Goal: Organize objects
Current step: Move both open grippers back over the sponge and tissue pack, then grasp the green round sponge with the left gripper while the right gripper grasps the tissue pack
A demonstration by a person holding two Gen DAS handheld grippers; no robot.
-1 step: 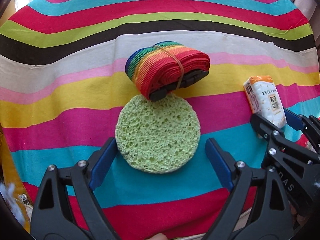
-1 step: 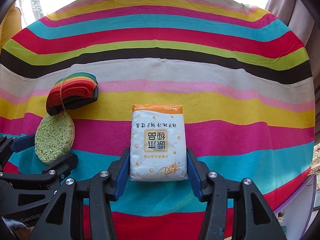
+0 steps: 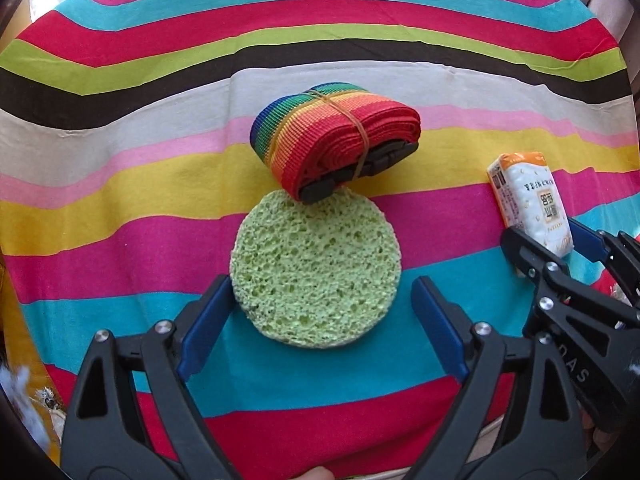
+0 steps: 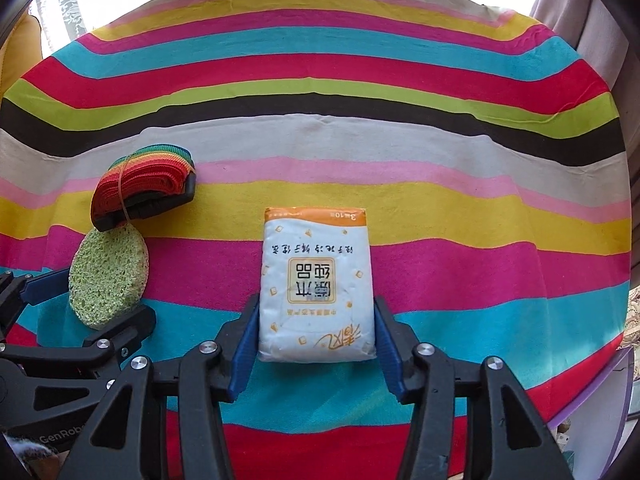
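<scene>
A round green sponge (image 3: 316,272) lies flat on the striped cloth, between the fingers of my open left gripper (image 3: 320,320); the left pad touches its rim, the right pad stands apart. A rainbow strap bundle (image 3: 336,136) with a black buckle lies just behind the sponge, its buckle overlapping the sponge's far edge. A white and orange tissue pack (image 4: 316,288) sits between the fingers of my right gripper (image 4: 316,340), both blue pads against its sides. The pack (image 3: 528,200), sponge (image 4: 108,276) and strap (image 4: 144,188) also show in the opposite views.
The striped cloth (image 4: 440,160) covers the whole table. The two grippers stand side by side, left gripper (image 4: 60,332) close to the right one (image 3: 568,280). A curtain (image 4: 592,20) hangs at the far right. A purple edge (image 4: 592,400) shows at the near right.
</scene>
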